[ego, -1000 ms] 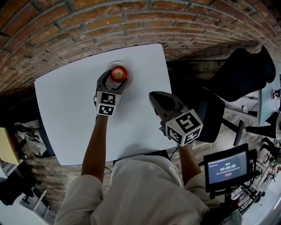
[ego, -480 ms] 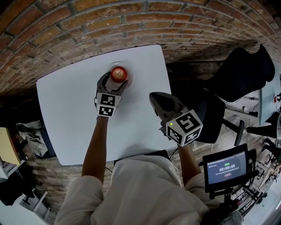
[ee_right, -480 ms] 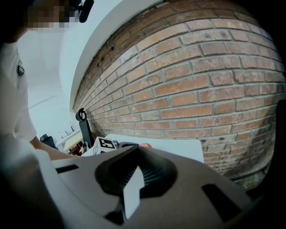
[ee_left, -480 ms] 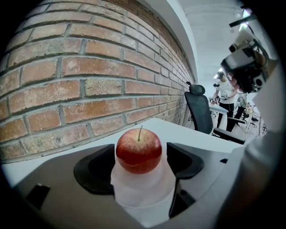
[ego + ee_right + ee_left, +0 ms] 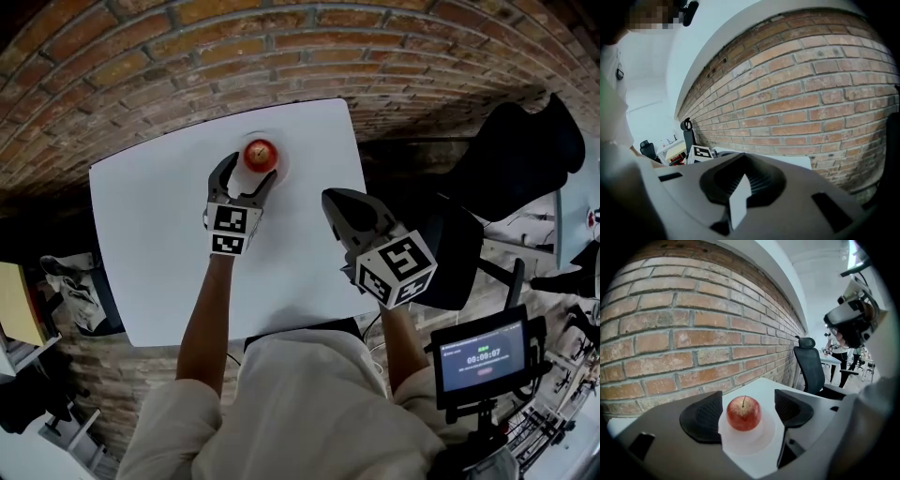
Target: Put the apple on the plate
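A red apple [image 5: 261, 154] stands upright on a small white plate [image 5: 278, 168] at the far side of the white table [image 5: 150, 253]. My left gripper [image 5: 245, 179] is open just short of it, its two fingertips on either side of the plate's near rim and touching nothing. In the left gripper view the apple [image 5: 744, 413] rests on the plate [image 5: 761, 438] between and a little beyond the dark pads [image 5: 704, 417]. My right gripper [image 5: 336, 202] hovers shut over the table's right edge, holding nothing; its pads [image 5: 757, 180] meet.
A brick wall [image 5: 281, 47] runs behind the table's far edge. A black office chair [image 5: 525, 159] stands to the right, and a small timer screen [image 5: 483, 361] sits at the lower right. The left gripper's marker cube [image 5: 698, 152] shows in the right gripper view.
The left gripper's jaws were around the apple; they have opened and drawn back toward me. The apple stays on the plate. The right gripper has barely moved.
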A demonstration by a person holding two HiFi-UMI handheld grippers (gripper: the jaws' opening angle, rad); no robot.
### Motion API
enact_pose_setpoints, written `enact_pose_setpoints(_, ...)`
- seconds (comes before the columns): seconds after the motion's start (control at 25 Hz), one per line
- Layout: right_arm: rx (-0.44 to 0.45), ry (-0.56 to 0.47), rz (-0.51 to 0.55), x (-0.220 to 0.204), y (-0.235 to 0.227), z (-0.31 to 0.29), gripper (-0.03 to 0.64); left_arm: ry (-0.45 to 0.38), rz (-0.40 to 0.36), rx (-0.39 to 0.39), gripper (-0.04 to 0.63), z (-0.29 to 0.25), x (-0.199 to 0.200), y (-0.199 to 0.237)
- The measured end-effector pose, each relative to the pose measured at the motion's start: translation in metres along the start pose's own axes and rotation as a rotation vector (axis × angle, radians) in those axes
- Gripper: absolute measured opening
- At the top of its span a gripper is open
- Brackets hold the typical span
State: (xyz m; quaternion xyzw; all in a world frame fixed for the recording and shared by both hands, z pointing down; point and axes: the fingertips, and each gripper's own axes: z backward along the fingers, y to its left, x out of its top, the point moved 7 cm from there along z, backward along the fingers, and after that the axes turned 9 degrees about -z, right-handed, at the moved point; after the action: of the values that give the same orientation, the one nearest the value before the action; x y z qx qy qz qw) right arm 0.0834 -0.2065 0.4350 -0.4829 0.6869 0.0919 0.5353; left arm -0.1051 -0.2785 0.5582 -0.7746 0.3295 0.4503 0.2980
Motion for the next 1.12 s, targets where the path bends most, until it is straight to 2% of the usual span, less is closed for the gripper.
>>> enact_pose_setpoints(0.32, -0.006, -0.082, 0.045, 0.019, 0.016, 0.018, 0.003, -0.138, -0.041, 0.040, 0.301, 0.050, 0.051, -0.007)
enact_pose_setpoints(0.64, 0.006, -0.148, 0.101, 0.030, 0.041, 0.045, 0.003, -0.213, -0.060, 0.084, 0.219, 0.109, 0.082, -0.025)
enact_pose_setpoints(0.76, 0.021, -0.173, 0.120, 0.035, 0.054, 0.054, 0.003, -0.243, -0.047, 0.123, 0.176, 0.132, 0.091, -0.030)
enact_pose_setpoints(0.88, 0.044, -0.199, 0.133, 0.041, 0.068, 0.064, 0.003, -0.265, -0.038, 0.184, 0.093, 0.157, 0.100, -0.035)
enact_pose_setpoints(1.12, 0.073, -0.237, 0.182, 0.057, 0.090, 0.080, 0.003, -0.338, -0.060, 0.220, 0.055, 0.199, 0.129, -0.043)
